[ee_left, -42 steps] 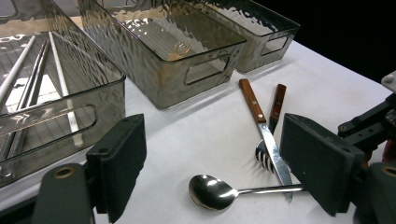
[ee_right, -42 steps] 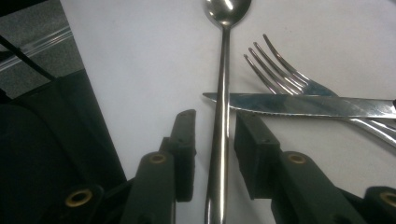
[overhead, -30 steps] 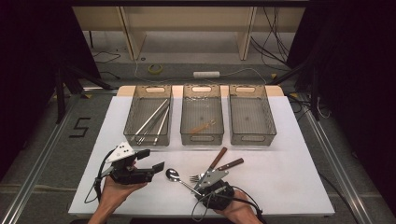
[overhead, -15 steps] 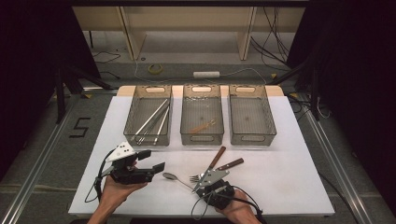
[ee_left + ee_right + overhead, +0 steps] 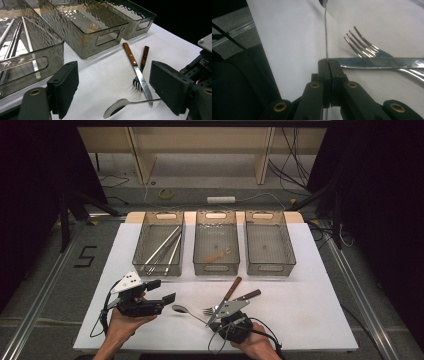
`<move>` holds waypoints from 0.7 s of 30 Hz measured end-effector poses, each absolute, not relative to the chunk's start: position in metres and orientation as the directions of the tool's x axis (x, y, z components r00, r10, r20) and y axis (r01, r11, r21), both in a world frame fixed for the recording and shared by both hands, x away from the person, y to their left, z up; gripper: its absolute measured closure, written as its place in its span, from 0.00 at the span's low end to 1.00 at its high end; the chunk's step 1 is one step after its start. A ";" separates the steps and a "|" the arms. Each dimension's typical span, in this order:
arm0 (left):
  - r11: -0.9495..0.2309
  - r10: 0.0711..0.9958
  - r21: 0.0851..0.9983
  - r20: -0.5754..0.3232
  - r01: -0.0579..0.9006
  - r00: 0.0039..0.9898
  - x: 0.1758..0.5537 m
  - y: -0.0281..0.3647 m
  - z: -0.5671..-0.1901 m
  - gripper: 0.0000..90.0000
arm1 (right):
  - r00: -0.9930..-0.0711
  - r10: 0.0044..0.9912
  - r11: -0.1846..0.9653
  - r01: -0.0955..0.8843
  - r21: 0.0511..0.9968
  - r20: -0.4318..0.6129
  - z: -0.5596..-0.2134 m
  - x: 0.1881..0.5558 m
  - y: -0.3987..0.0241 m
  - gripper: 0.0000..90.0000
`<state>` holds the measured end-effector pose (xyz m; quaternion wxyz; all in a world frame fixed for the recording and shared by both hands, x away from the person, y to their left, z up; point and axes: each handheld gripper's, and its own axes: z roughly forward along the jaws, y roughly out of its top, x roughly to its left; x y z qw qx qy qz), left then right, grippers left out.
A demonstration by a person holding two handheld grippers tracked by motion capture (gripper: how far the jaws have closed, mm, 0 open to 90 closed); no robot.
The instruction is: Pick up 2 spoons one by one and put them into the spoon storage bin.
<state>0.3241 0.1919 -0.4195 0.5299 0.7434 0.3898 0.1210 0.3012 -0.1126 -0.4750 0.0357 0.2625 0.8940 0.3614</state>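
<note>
Gripping a spoon [image 5: 182, 309] handle on white table [image 5: 310, 320], right gripper [image 5: 214, 319] fingers pinched closed, left gripper [image 5: 165, 292] fingers apart, empty, dark room.

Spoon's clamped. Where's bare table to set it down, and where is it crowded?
Bare table lies right of the knife and fork, below the right bin, and between the left claw and left bin. Around the right claw, holding the spoon, it's crowded.
</note>
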 end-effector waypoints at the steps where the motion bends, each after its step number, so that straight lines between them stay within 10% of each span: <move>1: -0.133 0.707 0.883 -0.234 0.450 0.667 0.324 0.192 -0.419 0.25 | -0.862 0.491 0.601 0.439 0.668 0.125 -0.473 0.302 -0.113 1.00; 21: -0.093 0.723 0.906 -0.223 0.413 0.653 0.324 0.196 -0.418 0.22 | -0.824 0.557 0.500 0.431 0.751 0.102 -0.443 0.333 -0.140 1.00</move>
